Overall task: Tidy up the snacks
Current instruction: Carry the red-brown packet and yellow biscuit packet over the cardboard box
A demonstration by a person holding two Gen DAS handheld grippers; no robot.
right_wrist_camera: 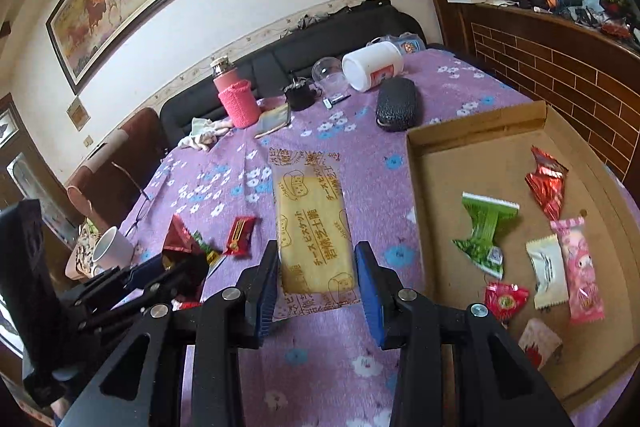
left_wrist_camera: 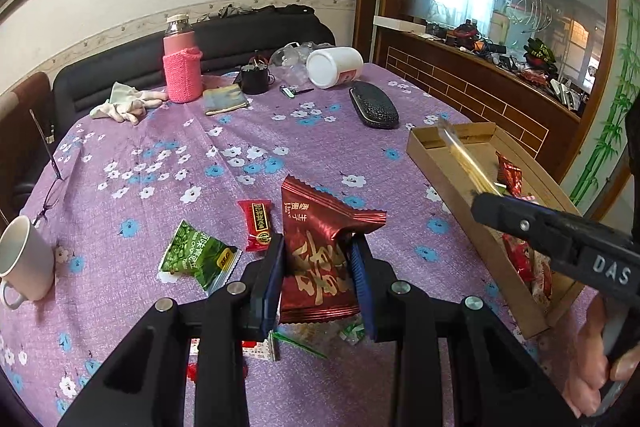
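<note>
Two grips | right fingers pinch biscuit, long axis forward | box to their right | left fingers pinch red pack

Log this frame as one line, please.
left claw: shut on dark red packet | right claw: shut on cheese biscuit | cardboard box: snacks inside

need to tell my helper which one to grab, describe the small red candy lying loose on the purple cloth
On the purple flowered tablecloth, find the white mug at its near left edge, then the green snack packet to its right. The small red candy lies just beyond it: short, bright red, with a gold label strip.
</note>
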